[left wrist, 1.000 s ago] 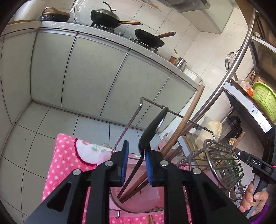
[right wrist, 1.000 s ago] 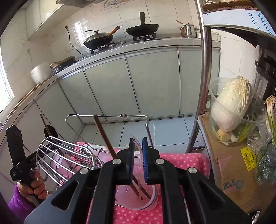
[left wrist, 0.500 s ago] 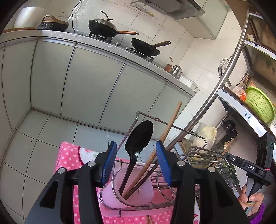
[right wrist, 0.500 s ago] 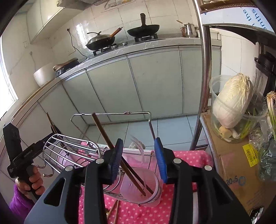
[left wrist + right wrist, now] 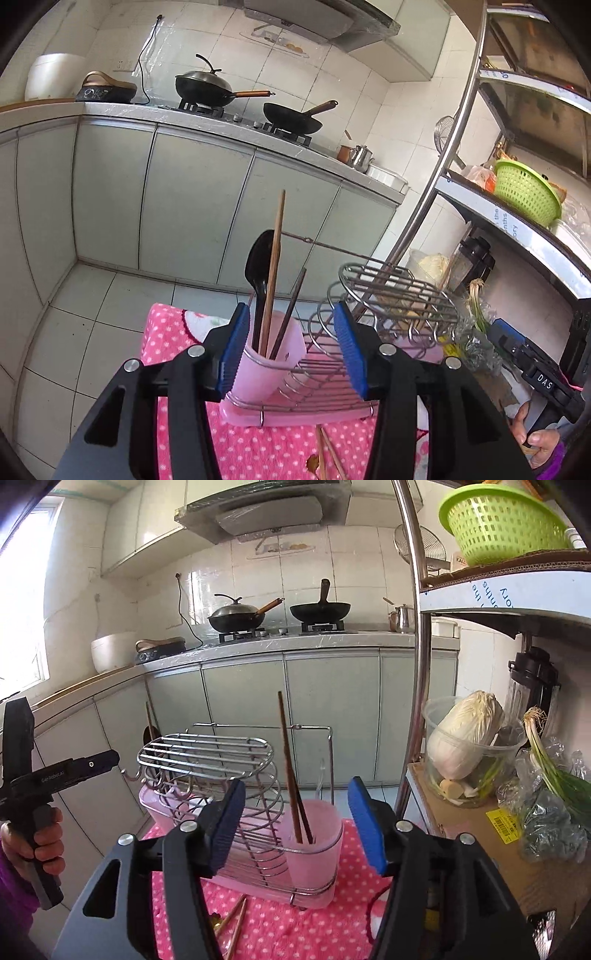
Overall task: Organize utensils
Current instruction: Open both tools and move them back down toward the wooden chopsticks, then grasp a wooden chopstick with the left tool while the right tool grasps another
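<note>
A wire dish rack [image 5: 388, 295] [image 5: 207, 753] on a pink tray stands on a pink dotted cloth [image 5: 258, 446] [image 5: 295, 923]. A pink cup [image 5: 271, 358] at its left end holds a black spoon [image 5: 258, 258] and brown chopsticks [image 5: 275, 258]. A second pink cup [image 5: 314, 842] at its right end holds two chopsticks [image 5: 290, 768]. My left gripper [image 5: 291, 350] is open and empty, just in front of the left cup. My right gripper [image 5: 297, 827] is open and empty, in front of the right cup. Loose chopsticks [image 5: 232, 923] [image 5: 325, 454] lie on the cloth.
A metal shelf post [image 5: 413, 646] stands right of the rack. A bowl with cabbage [image 5: 465, 746] and green onions [image 5: 554, 771] sit on a cardboard box [image 5: 480, 842]. A green basket [image 5: 524, 192] sits on the shelf. Cabinets and a stove with woks [image 5: 207, 88] lie beyond.
Both grippers opened, letting go of the spoon and the chopsticks, which now stand in the cups. Both have pulled back and up from the rack.
</note>
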`<state>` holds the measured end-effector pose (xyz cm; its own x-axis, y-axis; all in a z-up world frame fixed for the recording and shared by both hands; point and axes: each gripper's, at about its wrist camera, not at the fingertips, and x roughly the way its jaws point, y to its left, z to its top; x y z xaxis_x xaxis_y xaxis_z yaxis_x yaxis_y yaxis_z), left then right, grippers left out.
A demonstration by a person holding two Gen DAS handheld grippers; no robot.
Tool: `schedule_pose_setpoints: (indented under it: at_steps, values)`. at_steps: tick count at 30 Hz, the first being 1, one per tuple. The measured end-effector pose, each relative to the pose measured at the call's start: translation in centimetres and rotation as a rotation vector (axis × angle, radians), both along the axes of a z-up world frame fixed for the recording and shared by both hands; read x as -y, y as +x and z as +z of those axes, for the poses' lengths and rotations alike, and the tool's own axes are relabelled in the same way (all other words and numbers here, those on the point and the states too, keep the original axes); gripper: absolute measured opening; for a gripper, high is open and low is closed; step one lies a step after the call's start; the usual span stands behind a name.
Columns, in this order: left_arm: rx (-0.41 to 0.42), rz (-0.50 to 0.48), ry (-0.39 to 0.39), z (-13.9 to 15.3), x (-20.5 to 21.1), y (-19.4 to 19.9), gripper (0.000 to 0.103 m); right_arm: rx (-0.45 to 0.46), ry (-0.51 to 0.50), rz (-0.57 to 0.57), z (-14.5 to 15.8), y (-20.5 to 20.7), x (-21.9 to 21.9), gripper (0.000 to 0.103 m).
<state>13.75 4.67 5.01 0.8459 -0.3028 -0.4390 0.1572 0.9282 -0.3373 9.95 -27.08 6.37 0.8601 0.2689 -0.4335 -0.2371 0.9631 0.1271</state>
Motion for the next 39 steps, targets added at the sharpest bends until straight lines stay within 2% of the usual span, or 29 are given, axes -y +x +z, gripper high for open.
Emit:
schedule_pose_setpoints:
  at_steps: [3,7,10,15,21,28,31,33,36,37,38,39]
  values:
    - [-0.012,-0.03,0.036,-0.6,1.0,-1.9,0.047,-0.044,0.023,0.01,-1.4,-1.0,-0.4,0.065]
    - [-0.032,-0.054,0.085,-1.8,2.6,-4.0,0.047,-0.127,0.0,-0.023,-3.3,-1.7,-0.8,0.065]
    - [-0.051,-0.074,0.113,-3.2,3.7,-5.3,0.047,-0.147,-0.015,-0.04,-4.4,-2.5,-1.0,0.065]
    - [-0.123,-0.123,0.124,-5.9,5.2,-6.8,0.047,-0.182,-0.043,-0.073,-6.3,-3.8,-1.4,0.065]
    - [-0.241,-0.158,0.122,-9.5,6.6,-7.4,0.044,-0.293,0.037,-0.059,-9.4,-4.1,-0.7,0.065]
    - [-0.436,-0.227,0.147,-14.3,8.8,-7.1,0.03,-0.354,0.113,-0.047,-11.2,-4.9,-0.1,0.065]
    - [-0.515,-0.239,0.169,-16.4,9.7,-6.6,0.024,-0.357,0.102,-0.055,-11.4,-4.9,0.0,0.065]
    - [-0.564,-0.243,0.153,-17.7,10.1,-6.2,0.023,-0.363,0.097,-0.05,-11.5,-4.9,0.0,0.065]
    - [-0.595,-0.245,0.132,-19.0,10.4,-5.9,0.021,-0.371,0.094,-0.048,-11.7,-5.0,0.0,0.065]
    - [-0.598,-0.245,0.124,-19.2,10.4,-5.9,0.011,-0.375,0.092,-0.048,-11.8,-5.0,-0.1,0.065]
    - [-0.6,-0.241,0.119,-19.4,10.3,-5.9,0.007,-0.38,0.09,-0.046,-11.9,-4.9,-0.1,0.065]
    - [-0.598,-0.234,0.112,-19.4,10.3,-6.0,0.006,-0.388,0.09,-0.04,-12.1,-4.9,-0.3,0.065]
